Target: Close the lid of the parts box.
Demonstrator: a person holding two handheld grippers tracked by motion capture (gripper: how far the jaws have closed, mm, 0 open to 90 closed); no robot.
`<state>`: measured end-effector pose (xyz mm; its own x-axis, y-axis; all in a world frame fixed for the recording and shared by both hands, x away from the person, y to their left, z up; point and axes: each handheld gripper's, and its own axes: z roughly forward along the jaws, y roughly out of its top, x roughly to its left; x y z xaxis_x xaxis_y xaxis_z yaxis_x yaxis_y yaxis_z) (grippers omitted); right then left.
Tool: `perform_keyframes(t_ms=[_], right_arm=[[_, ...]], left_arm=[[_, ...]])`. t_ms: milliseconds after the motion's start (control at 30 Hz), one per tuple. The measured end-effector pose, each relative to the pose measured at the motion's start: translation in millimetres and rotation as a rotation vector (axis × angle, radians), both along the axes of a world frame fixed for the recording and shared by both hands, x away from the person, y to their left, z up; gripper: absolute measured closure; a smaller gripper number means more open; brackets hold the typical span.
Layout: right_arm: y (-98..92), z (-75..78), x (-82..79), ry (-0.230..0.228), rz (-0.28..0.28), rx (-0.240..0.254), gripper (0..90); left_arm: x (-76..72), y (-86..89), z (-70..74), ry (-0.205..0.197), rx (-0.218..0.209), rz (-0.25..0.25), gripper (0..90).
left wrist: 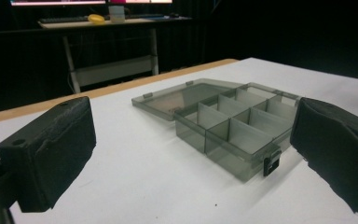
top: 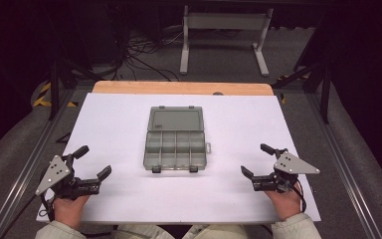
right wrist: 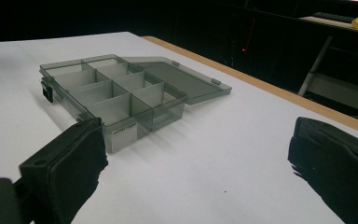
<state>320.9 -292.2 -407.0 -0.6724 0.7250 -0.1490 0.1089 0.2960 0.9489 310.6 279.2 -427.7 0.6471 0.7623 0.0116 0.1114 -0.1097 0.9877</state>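
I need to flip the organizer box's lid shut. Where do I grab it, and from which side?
Take the lid by its far free edge, where the two small tabs sit, coming from the far side of the organizer box. It lies flat and open on the table, hinged to the tray's far wall, so that thin edge is probably the only lip to pinch. Both the left gripper and right gripper are open.

A lab or recording workspace is suggested. A white worktop (top: 104, 124) with a wooden far edge is set in a dark room, flanked by metal rails (top: 350, 164). Loose cables (top: 139, 55) are strewn on the grey floor, hazard-striped tape (top: 42, 97) is seen, and a metal-framed desk (left wrist: 107, 46) with lit monitors (left wrist: 88, 2) stands behind.
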Motion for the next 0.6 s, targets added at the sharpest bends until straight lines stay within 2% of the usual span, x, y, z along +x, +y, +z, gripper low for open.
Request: perform_keyframes(t_ms=[600], right_arm=[[2.0,0.3,0.3,0.013,0.005,-0.002,4.4]], left_arm=[[1.8,-1.3,1.1,0.013,0.01,-0.012,1.2]])
